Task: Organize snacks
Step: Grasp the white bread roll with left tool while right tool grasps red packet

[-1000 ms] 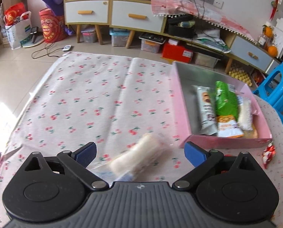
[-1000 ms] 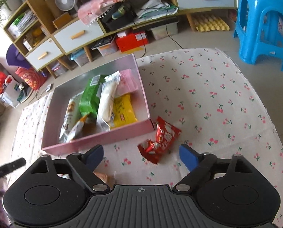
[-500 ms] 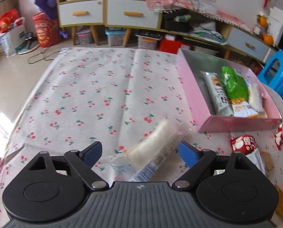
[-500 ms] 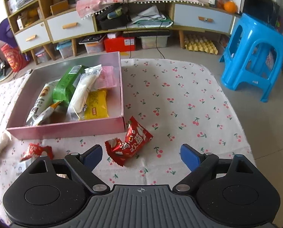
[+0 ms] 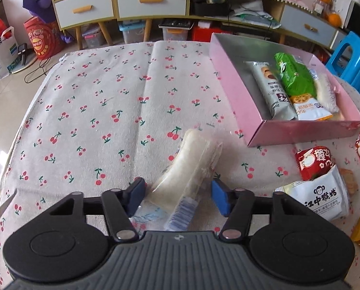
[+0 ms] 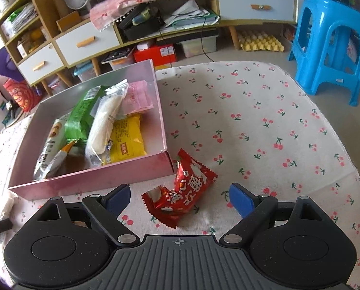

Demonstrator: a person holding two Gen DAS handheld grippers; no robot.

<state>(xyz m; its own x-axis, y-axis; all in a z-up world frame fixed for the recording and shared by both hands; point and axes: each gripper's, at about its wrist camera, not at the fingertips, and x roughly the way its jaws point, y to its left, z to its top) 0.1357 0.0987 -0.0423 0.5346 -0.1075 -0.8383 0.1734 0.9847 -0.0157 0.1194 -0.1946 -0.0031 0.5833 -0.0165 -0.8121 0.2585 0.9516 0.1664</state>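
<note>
At lower centre of the left wrist view, the left gripper is closing around a clear-wrapped cream roll lying on the counter; contact is possibly not yet made, and slippery film could be pinched alone. The right gripper is held apart over a red snack packet, which could be nudged against the pink box.

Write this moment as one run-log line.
left gripper: closing around clear-wrapped white roll | right gripper: open over crinkled red snack packet | pink cardboard box: partly filled

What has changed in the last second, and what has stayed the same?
The left gripper came down around the clear-wrapped white roll; its jaws are closing, pads not yet pressing. The right gripper lowered over the red packet, still open. The pink box and its snacks stayed put.
</note>
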